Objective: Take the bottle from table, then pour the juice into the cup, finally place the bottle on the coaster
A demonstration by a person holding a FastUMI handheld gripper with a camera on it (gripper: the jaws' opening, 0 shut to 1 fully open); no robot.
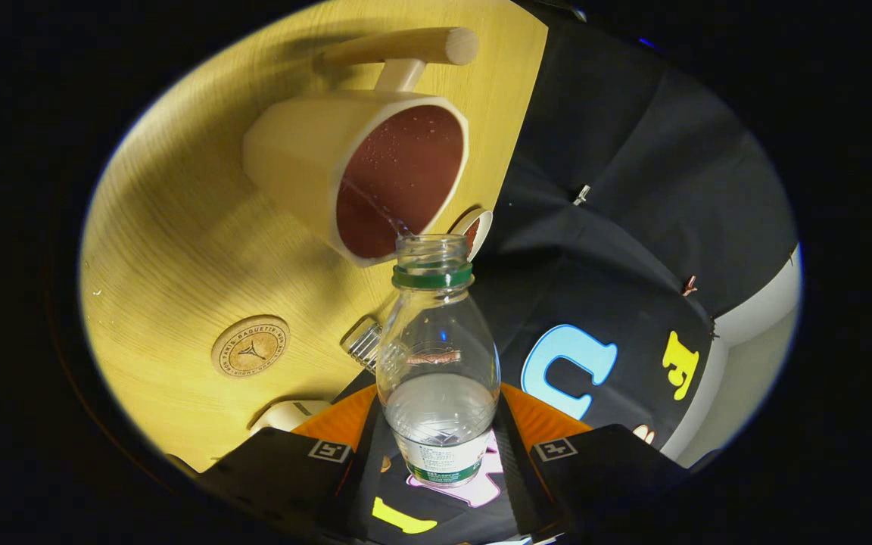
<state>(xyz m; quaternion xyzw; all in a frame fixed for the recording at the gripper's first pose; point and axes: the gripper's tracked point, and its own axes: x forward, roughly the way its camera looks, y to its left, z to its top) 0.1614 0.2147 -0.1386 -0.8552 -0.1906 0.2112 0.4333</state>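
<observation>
Wood counter scene: tongs pinching bottle, tipped and trickling into cup. Coaster drop-off's what's left.

We see our gripper with both black fingers pressed on the lower body of a clear plastic bottle with a green neck ring, uncapped and part full of clear liquid. A thin stream runs from its mouth into the cream cup with a dark red inside, just beyond on the pale wooden table. A round cork coaster lies near the bottle, beside the cup.
</observation>
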